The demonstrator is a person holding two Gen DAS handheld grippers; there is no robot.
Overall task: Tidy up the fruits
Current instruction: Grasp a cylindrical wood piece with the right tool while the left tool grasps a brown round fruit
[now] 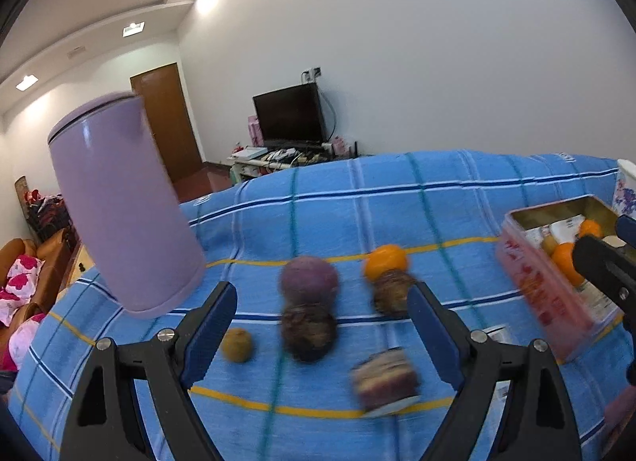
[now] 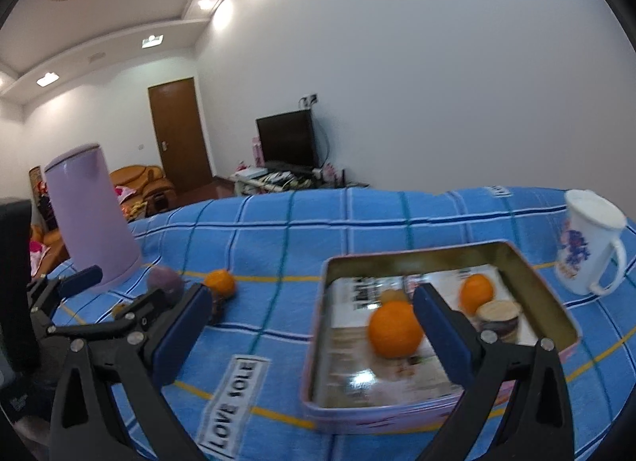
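Note:
My left gripper point(image 1: 322, 325) is open above the blue checked cloth. Between its fingers, on the cloth, lie a purple fruit point(image 1: 310, 280) and a dark brown fruit point(image 1: 308, 335). An orange point(image 1: 385, 262) and another dark fruit point(image 1: 391, 292) lie toward the right finger, and a small yellow-brown fruit point(image 1: 237, 345) lies by the left one. My right gripper point(image 2: 312, 325) is open and empty over the near left corner of a pink tin point(image 2: 413, 252). The tin holds a large orange point(image 2: 395, 327), a second orange point(image 2: 476, 293), a small yellowish fruit point(image 2: 391, 296) and a round brown-and-cream item point(image 2: 499, 318).
A tall lilac canister point(image 1: 119, 206) stands at the left of the table, close to my left gripper. A layered purple block point(image 1: 385, 381) lies near the front. A white mug point(image 2: 588, 238) stands right of the tin. The cloth point(image 2: 278, 246) drops off at the far edge.

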